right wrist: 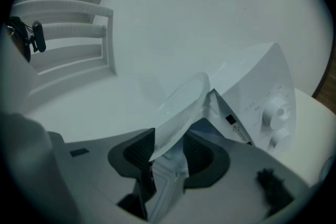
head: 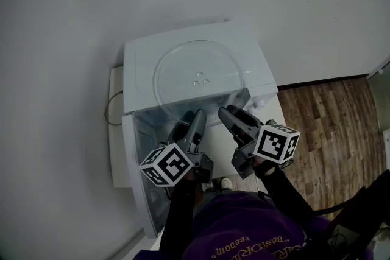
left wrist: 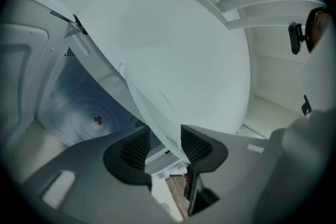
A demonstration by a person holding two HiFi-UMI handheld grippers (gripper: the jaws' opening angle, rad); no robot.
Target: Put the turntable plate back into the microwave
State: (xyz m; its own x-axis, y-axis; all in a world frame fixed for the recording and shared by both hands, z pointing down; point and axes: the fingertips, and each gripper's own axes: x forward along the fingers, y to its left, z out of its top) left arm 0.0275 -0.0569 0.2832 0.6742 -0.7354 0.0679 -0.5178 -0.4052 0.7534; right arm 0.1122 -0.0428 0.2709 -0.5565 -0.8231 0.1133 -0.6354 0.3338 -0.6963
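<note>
- Far left, the door (head: 135, 179) stands open below the left arm. A bumped elbow could swing it into the plate's path.
- Inside the cavity, the drive hub (left wrist: 97, 120) shows on the floor. The plate must seat centred on it. Set down off-centre, it would likely rock or fail to turn.
- The left gripper (left wrist: 165, 145) has its jaws pinched narrow on the near rim of the turntable plate (head: 198, 73). It is an edge-only hold on smooth glass, so a wrist twist could let the pads slide.
- The plate itself hangs between both tongs, up in front of the microwave (head: 137, 52) and not yet inside. Its far edge is unsupported. On entry it could clip the top lip of the opening, chipping it or jolting it loose.
- The right gripper (right wrist: 169, 152) is likewise clamped on the rim, near the left one. Both holds sit on the same side, so the plate levers hard against them. Uneven hand motion would torque the glass.
- At right, the knobs (right wrist: 278, 110) lie near this gripper's route. A knock could turn a dial.
</note>
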